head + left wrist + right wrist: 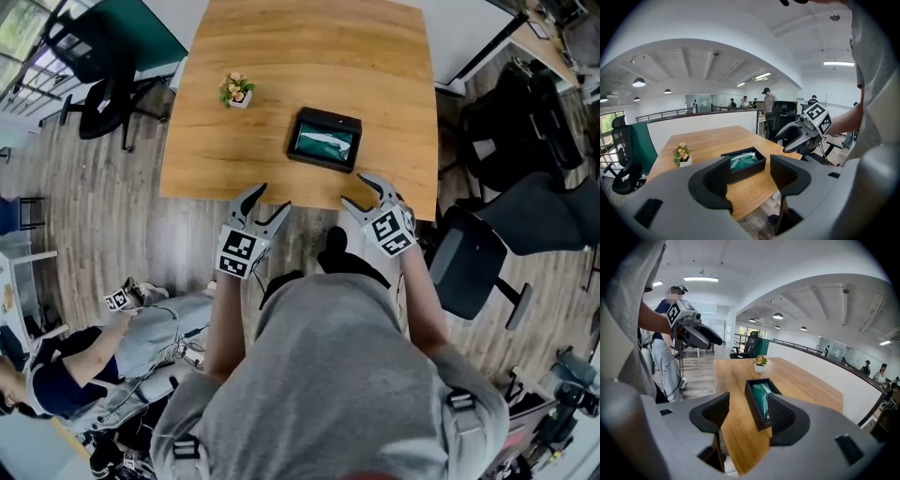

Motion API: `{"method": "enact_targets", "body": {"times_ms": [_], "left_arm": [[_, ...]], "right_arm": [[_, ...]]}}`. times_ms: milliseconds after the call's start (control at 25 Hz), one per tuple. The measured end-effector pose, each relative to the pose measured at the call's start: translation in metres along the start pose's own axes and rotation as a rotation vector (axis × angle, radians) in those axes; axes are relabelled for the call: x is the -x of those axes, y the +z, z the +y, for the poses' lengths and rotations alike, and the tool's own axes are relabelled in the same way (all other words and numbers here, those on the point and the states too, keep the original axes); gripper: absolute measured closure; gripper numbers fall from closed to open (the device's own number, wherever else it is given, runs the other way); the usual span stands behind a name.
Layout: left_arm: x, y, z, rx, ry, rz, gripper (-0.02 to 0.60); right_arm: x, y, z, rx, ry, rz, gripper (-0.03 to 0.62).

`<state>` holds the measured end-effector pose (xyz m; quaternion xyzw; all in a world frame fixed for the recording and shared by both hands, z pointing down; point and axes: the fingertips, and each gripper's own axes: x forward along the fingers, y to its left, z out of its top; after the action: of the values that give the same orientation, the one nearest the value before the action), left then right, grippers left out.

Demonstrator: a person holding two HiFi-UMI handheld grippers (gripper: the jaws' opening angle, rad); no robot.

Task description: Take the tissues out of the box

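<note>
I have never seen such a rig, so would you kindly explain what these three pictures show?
No robot here: a person holds a two-jaw tool in each hand, the left gripper and right gripper. One picture looks down from a camera on the person's head; the other two come from cameras riding on each gripper, looking along its jaws. On the wooden table sit a black box with a green tissue pack inside and a small potted plant. Both grippers' jaws stand apart and hold nothing, short of the box.
</note>
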<state>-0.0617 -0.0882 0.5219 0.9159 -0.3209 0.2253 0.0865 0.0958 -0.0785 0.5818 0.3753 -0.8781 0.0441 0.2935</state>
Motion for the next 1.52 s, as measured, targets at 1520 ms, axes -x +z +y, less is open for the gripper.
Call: {"method": "enact_targets", "body": {"times_ms": [1520], "left_arm": [[-0.047, 0.002, 0.03, 0.071, 0.111, 0.04, 0.304]], "right_arm": [[-0.056, 0.003, -0.073, 0.098, 0.119, 0.016, 0.329]]}}
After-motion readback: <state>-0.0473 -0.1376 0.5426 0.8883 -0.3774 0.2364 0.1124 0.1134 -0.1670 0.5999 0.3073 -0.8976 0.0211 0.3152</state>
